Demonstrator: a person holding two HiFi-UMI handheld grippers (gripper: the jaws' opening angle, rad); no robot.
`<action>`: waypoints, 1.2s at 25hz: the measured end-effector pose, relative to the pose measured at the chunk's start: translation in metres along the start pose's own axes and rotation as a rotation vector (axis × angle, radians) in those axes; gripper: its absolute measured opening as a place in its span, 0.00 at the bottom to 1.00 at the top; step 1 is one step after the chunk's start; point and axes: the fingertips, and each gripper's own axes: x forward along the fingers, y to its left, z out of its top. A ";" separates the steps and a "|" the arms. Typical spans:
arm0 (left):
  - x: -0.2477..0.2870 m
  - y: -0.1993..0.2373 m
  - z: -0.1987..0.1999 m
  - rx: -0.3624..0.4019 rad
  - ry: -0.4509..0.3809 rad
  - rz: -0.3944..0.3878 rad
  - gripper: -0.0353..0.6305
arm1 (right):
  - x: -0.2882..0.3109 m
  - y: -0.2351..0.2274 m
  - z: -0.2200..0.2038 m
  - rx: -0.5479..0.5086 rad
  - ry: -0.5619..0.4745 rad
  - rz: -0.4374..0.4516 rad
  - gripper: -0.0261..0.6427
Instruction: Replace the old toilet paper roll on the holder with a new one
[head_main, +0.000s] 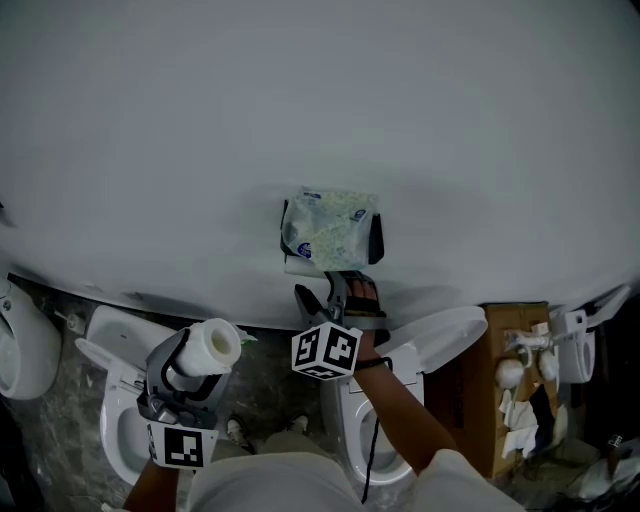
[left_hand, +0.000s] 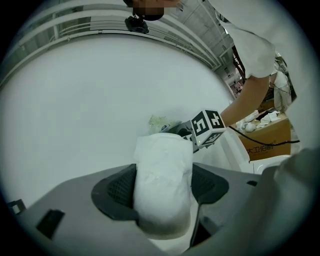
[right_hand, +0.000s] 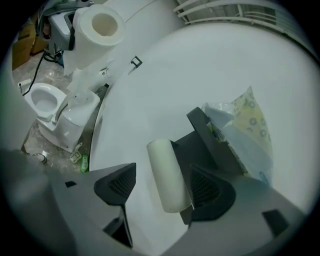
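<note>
We counted two rolls. The new toilet paper roll (head_main: 212, 343), full and white with its hollow core facing up, sat clamped between the jaws of the left gripper (left_hand: 162, 189), both pads pressed against its sides. In the head view it hung at 7 o'clock from the holder (right_hand: 198, 136), well apart from it.

The old roll (right_hand: 167, 174), a thin pale tube, was on the one black holder fixed to the white wall (head_main: 320, 100). The right gripper (right_hand: 162, 187) had its jaws spread wide around the tube. The tube lay right by the right-hand pad, with a clear gap to the left-hand pad, so we saw no grip.

In the head view the right gripper sat at 6 o'clock from the holder, just beside it. One patterned tissue pack (head_main: 330, 228) rested on top of the holder.

Below we counted two toilets under the grippers, one (head_main: 112, 412) at 7 o'clock and one (head_main: 440, 338) with its lid up at 5 o'clock. One cardboard box (head_main: 478, 392) stood at 4 o'clock, with small white items on it that we could not identify.
</note>
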 end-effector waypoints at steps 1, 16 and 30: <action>0.001 0.000 -0.002 -0.007 -0.003 -0.002 0.53 | 0.003 0.000 0.001 -0.004 0.006 -0.002 0.51; -0.002 0.007 -0.023 -0.093 -0.069 0.001 0.53 | 0.019 -0.002 0.001 -0.130 0.091 -0.013 0.36; 0.016 -0.001 0.008 -0.023 -0.081 0.033 0.53 | -0.005 -0.021 -0.038 -0.122 0.061 -0.049 0.36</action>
